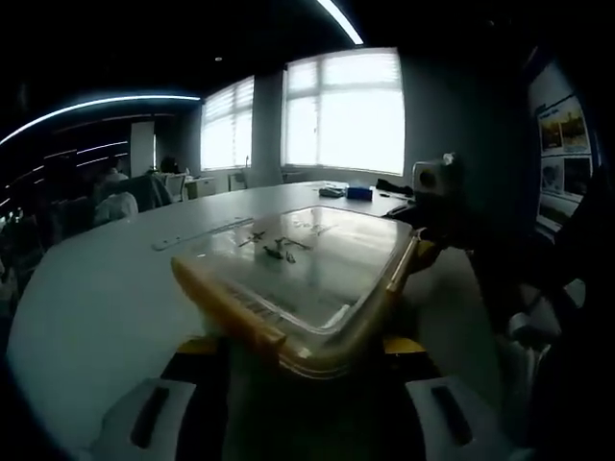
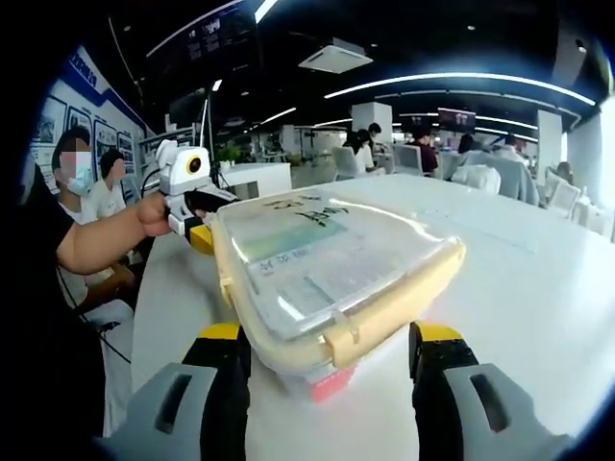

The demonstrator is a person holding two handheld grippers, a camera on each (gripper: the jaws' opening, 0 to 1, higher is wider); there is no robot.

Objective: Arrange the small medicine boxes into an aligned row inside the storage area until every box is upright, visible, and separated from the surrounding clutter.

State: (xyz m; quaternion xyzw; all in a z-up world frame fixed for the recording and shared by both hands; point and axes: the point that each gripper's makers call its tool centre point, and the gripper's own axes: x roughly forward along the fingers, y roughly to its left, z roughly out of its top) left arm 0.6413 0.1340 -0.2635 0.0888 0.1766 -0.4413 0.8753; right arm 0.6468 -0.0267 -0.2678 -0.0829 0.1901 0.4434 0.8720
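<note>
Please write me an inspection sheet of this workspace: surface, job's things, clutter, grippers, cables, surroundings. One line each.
Surface: large white table, mostly bare.
Job's things: clear plastic storage box with yellow-latched lid, lid on, held between both grippers; contents blurred, something red at its lower edge.
Clutter: small blue item far on the table.
Grippers: left gripper and right gripper each stand at opposite ends of the box; grip cannot be judged.
Cables: dark cable beside the seated person.
Surroundings: bright windows, wall posters, office desks with people.
</note>
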